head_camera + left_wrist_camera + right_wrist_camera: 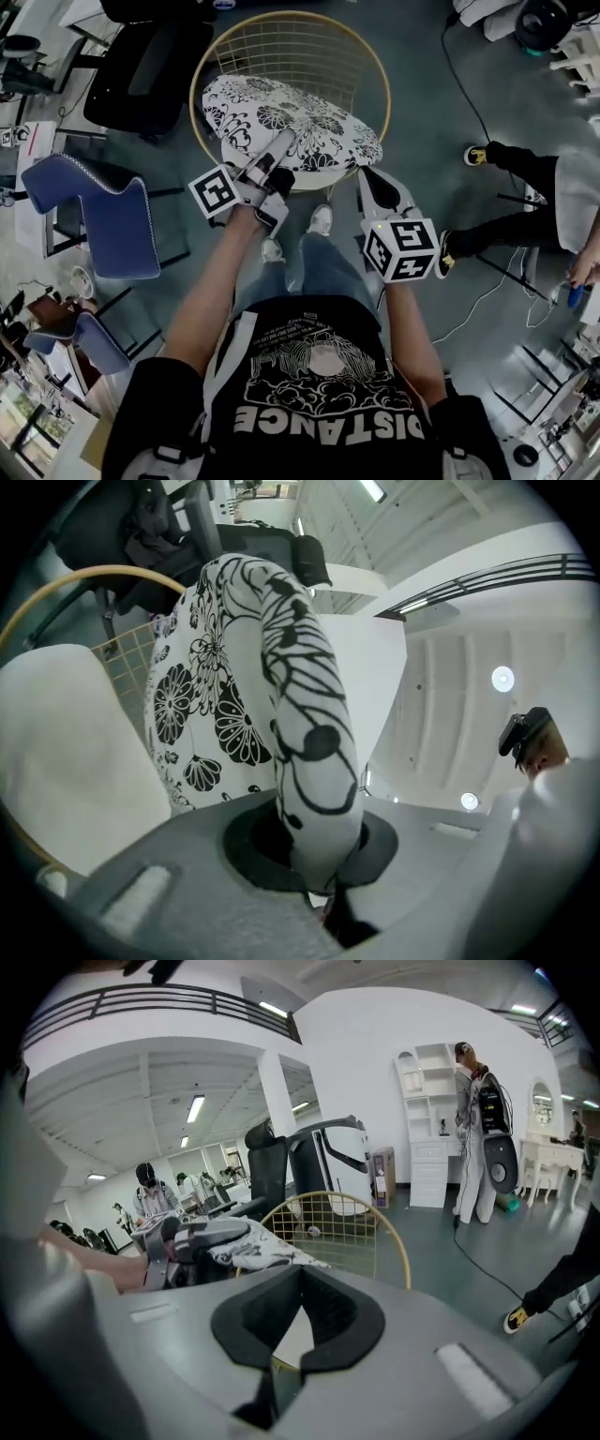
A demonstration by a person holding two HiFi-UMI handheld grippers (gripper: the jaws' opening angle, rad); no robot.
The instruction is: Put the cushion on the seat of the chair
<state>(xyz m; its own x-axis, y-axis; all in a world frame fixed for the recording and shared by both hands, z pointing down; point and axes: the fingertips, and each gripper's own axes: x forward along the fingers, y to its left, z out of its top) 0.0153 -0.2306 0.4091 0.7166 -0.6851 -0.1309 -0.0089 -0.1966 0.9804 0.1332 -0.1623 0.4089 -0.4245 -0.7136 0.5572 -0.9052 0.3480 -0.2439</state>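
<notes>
Over the chair seat, the cushion stretches away from the left gripper, which is clamped on its near edge; the right gripper is closed and empty.

**One legible word: DISTANCE, on a T-shirt**

In the head view we read "DISTANCE" in large white capitals across the chest of the person's black T-shirt, close to the picture's bottom edge. The letters stand upside down to the camera. On the far side of the shirt's white graphic runs a curved line of small white print, too fine for us to make out. The left marker cube and the right marker cube each carry black-and-white square code patterns on their faces; these are codes, not lettering. In the two gripper views we find nothing that we can read.
</notes>
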